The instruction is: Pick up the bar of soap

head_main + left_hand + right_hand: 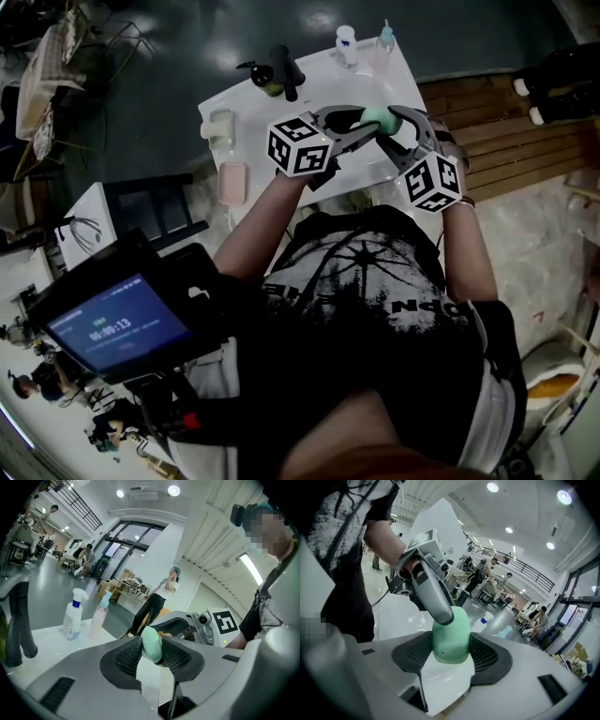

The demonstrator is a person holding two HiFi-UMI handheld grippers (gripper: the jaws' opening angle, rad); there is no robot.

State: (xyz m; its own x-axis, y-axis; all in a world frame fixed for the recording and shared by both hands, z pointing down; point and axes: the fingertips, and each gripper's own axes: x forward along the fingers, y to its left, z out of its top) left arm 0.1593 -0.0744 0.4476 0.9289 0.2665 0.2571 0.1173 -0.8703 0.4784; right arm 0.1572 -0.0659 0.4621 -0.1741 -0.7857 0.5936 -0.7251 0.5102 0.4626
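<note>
Left gripper [152, 649] and right gripper [451, 644] jaws clamp the green soap bar [375, 117], edge-on only in left gripper view, above a white surface [323, 82], perhaps a washbasin.

Surface: white countertop [323, 80], upper centre | Top edge: white spray bottle [347, 44], pale bottle [384, 39] | Left: dark pump bottle [265, 77], pink dish [232, 182]
</note>
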